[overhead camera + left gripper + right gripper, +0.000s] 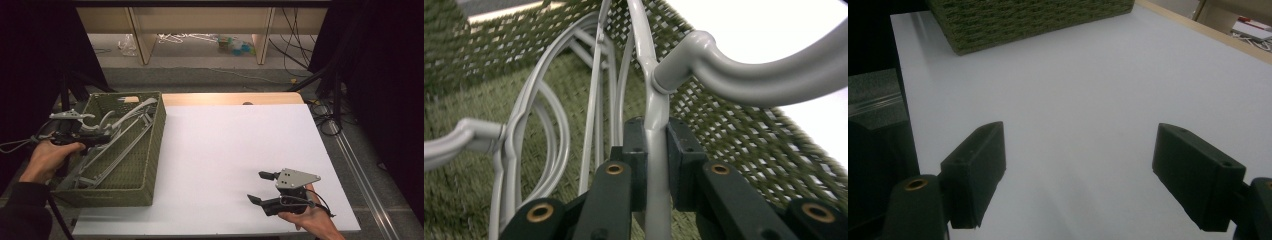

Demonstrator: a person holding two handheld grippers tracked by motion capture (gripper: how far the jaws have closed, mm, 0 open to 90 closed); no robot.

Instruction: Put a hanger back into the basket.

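Note:
A green woven basket (150,150) stands at the table's left and holds several grey plastic hangers (117,150). My left gripper (106,136) reaches into it from the left, shut on the thin neck of one grey hanger (657,165). That hanger's curved arm (774,75) sweeps off to the right above the basket wall (734,130). My right gripper (256,186) hovers low over the white table surface (225,150) at the front right. Its jaws stand wide apart with nothing between them (1080,165). The basket's side (1023,20) shows far ahead of it.
A wooden strip (230,98) runs along the table's far edge. Beyond it are a shelf frame and loose cables (300,60) on the floor. Dark curtains flank both sides. The table's right edge (340,165) is near my right hand.

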